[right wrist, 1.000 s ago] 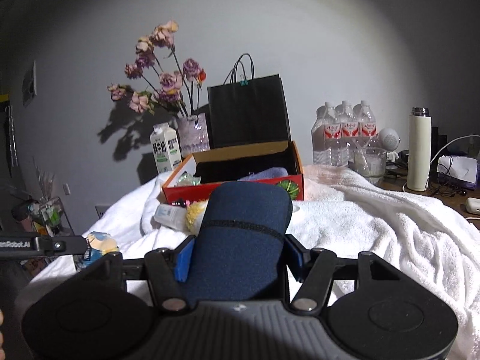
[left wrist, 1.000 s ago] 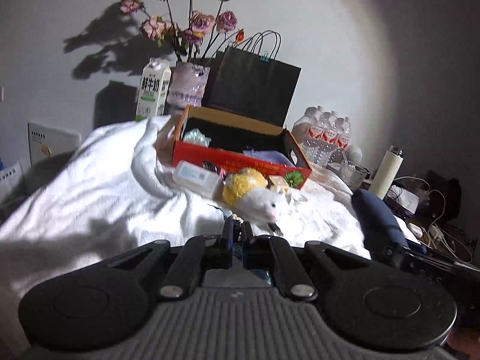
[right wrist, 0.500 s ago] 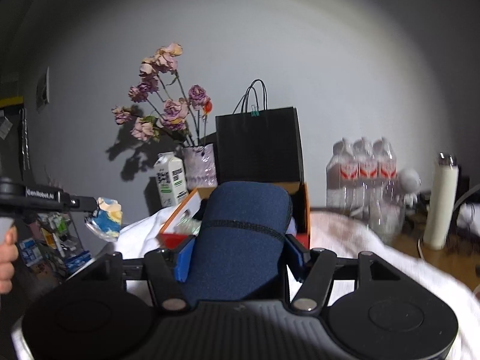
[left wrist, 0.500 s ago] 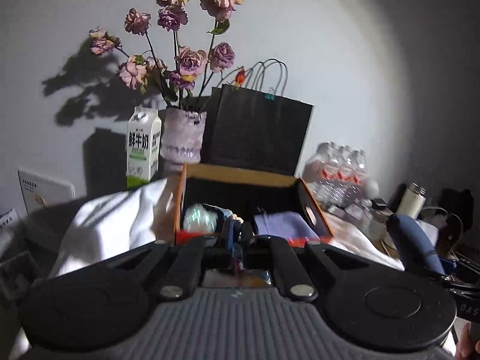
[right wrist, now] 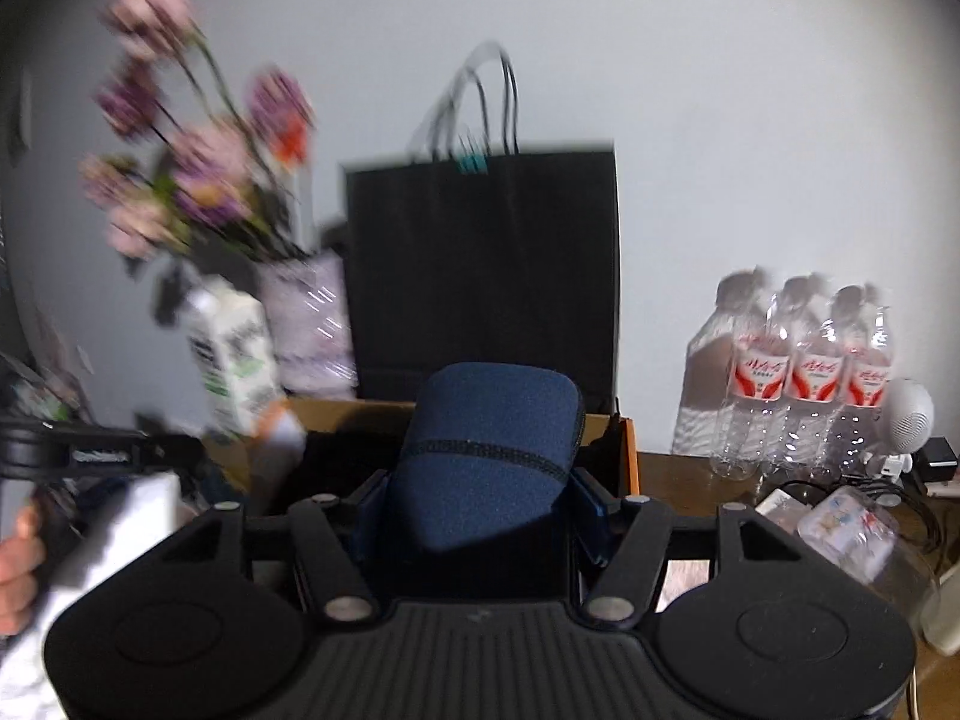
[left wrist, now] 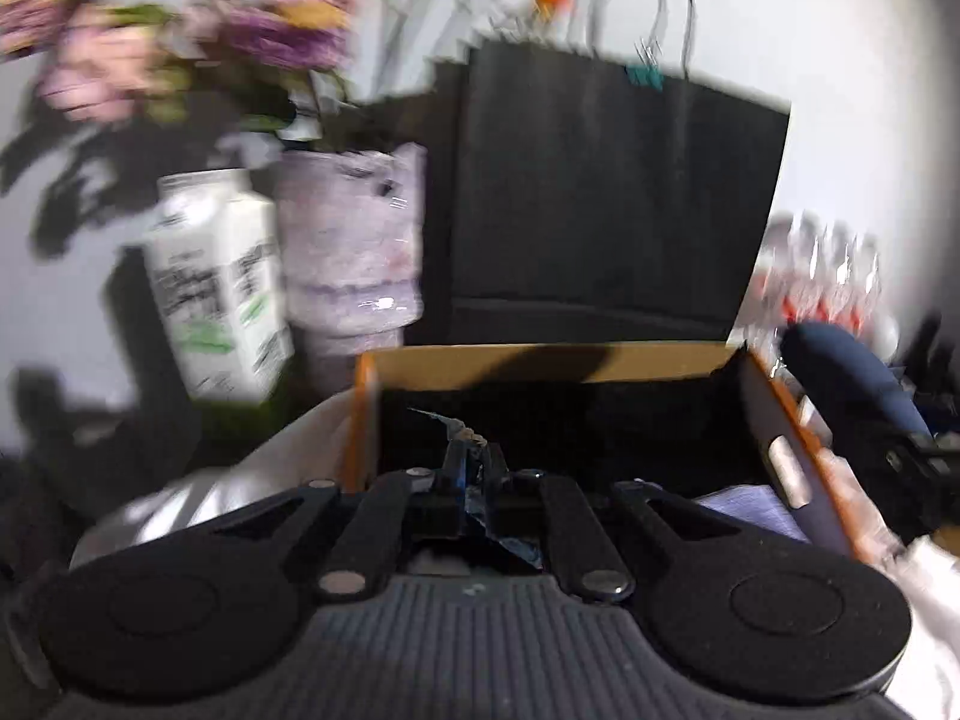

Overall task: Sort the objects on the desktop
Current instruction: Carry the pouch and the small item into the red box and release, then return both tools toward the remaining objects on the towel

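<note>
My left gripper is shut on a small crinkled blue packet and hangs over the near edge of the open orange cardboard box. A purple item lies inside the box at the right. My right gripper is shut on a dark blue zipped case, whose tip hides the box behind it. In the left wrist view that case shows just right of the box. The left gripper and a hand show blurred at the left edge of the right wrist view.
Behind the box stand a black paper bag, a vase of flowers and a milk carton. Water bottles, a white round speaker, cables and a clear plastic container sit on the wooden desk at the right. White towel at left.
Both grippers have moved forward to the box with their loads still held. The plush toy and most of the white towel have dropped out of view; the bag and vase loom larger.
</note>
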Action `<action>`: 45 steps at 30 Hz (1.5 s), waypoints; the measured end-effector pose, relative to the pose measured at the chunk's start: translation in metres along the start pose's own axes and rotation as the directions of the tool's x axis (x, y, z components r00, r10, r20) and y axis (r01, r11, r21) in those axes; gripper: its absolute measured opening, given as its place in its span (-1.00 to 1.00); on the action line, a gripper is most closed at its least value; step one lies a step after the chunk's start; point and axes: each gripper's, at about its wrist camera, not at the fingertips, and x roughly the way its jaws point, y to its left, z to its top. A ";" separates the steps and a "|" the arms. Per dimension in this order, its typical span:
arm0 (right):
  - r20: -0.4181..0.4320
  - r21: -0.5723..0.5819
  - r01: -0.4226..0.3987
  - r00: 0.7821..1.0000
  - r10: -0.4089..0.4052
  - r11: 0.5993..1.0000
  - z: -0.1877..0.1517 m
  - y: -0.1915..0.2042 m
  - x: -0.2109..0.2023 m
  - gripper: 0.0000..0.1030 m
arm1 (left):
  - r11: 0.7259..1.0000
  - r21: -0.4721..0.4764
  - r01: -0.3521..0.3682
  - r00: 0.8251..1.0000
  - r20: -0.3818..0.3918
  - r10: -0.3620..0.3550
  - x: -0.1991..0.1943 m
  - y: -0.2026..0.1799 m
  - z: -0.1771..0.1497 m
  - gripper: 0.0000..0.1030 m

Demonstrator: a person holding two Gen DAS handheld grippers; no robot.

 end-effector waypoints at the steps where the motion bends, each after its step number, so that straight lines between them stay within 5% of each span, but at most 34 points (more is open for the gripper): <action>1: -0.024 0.000 0.022 0.999 -0.022 1.000 0.003 -0.001 0.019 0.18 | 1.000 -0.019 -0.015 1.000 -0.020 0.015 0.015 0.002 0.002 -0.88; 3: -0.078 -0.013 0.069 0.995 -0.070 0.998 0.005 -0.003 0.056 0.18 | 0.999 -0.043 -0.006 0.996 -0.092 0.002 0.045 0.008 0.007 -0.88; 9: -0.199 -0.059 0.142 0.968 -0.151 0.988 -0.002 -0.007 0.128 0.18 | 0.998 0.034 -0.062 0.989 -0.130 0.066 0.106 0.006 0.015 -0.86; 10: -0.213 -0.069 0.149 0.964 -0.160 0.986 -0.003 -0.006 0.137 0.18 | 0.996 0.052 -0.073 0.986 -0.144 0.080 0.114 0.005 0.014 -0.80; 12: -0.242 -0.089 0.168 0.953 -0.185 0.982 -0.005 -0.006 0.152 0.18 | 0.989 0.105 -0.103 0.979 -0.163 0.119 0.126 0.002 0.012 -0.31; 14: -0.279 -0.126 0.179 0.937 -0.208 0.976 -0.009 -0.003 0.166 0.20 | 0.988 0.119 -0.096 0.985 -0.130 0.112 0.122 0.001 0.007 -0.05; 19: -0.309 -0.078 0.161 0.934 -0.177 0.984 -0.011 -0.014 0.171 0.31 | 0.989 0.119 -0.085 0.990 -0.101 0.097 0.094 0.001 0.007 0.10; 23: -0.266 0.060 0.113 0.959 -0.093 0.992 -0.003 -0.027 0.144 0.34 | 0.988 0.086 -0.129 0.988 -0.075 0.136 0.066 0.001 0.013 0.20; 29: -0.230 0.078 0.068 0.972 -0.049 0.995 0.001 -0.022 0.088 0.45 | 0.986 0.014 -0.166 0.981 -0.095 0.167 0.026 -0.007 0.009 0.27; 35: -0.169 0.077 0.023 0.986 -0.010 0.997 -0.022 -0.011 0.026 0.60 | 0.976 0.032 -0.218 0.974 -0.059 0.219 -0.038 -0.021 -0.029 0.27; 45: -0.014 0.109 -0.142 0.989 0.144 0.984 -0.099 0.017 -0.124 0.67 | 1.000 0.026 0.005 0.999 0.031 -0.006 -0.178 -0.041 -0.151 0.35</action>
